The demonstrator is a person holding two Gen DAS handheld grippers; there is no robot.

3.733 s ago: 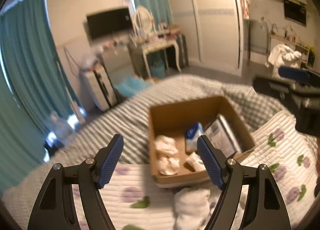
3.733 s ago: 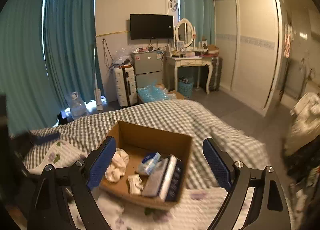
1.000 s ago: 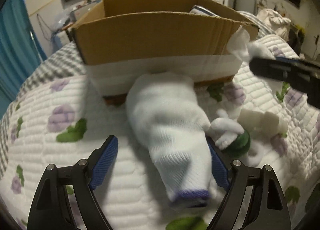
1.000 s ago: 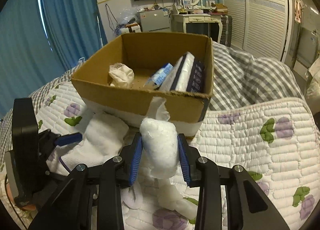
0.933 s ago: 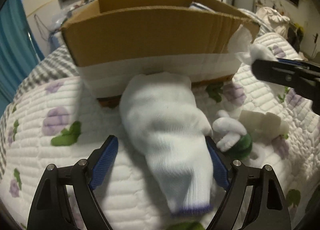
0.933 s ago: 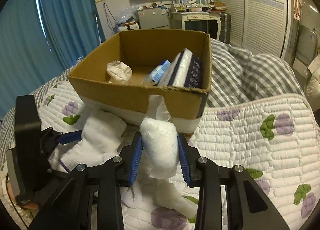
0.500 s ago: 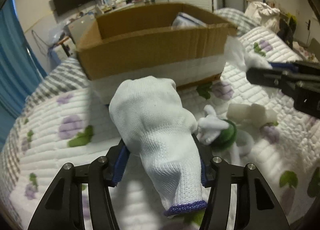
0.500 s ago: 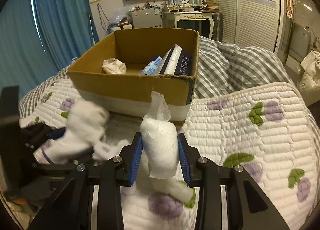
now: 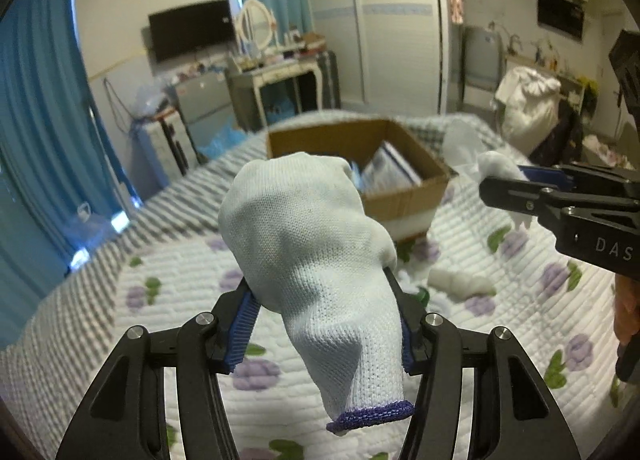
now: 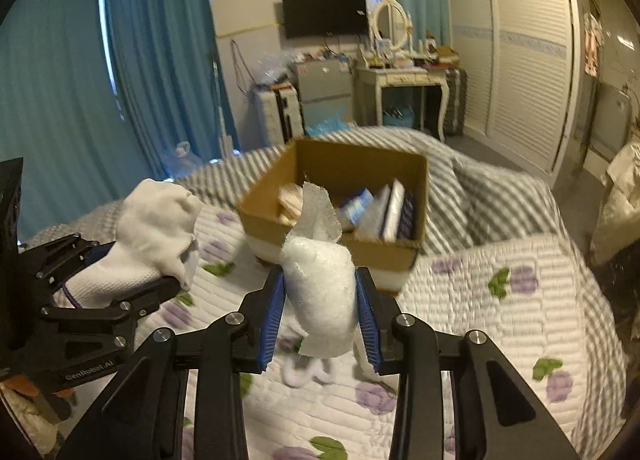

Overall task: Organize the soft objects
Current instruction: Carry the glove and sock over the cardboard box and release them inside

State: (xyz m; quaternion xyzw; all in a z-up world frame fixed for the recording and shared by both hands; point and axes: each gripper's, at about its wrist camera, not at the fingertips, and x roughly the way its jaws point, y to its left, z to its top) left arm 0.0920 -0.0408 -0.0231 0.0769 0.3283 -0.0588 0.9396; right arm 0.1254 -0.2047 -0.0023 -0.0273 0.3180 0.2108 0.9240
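My left gripper (image 9: 322,320) is shut on a white knitted glove with a purple cuff (image 9: 316,260) and holds it in the air above the quilt. It also shows in the right wrist view (image 10: 152,236). My right gripper (image 10: 320,320) is shut on a white gauze roll (image 10: 320,280) with a loose end sticking up, also lifted. It shows at the right of the left wrist view (image 9: 500,168). The open cardboard box (image 10: 396,252) stands ahead of both grippers, holding packets and a soft white item.
Small white soft items (image 9: 460,284) lie on the flowered quilt (image 9: 520,300) in front of the box (image 9: 404,204). A grey checked blanket (image 10: 500,196) lies behind the box. A dressing table, television and wardrobe stand beyond the bed.
Both grippers have risen from the quilt with their loads. The left gripper closed on the glove and lifted it; the box now looks farther and lower.
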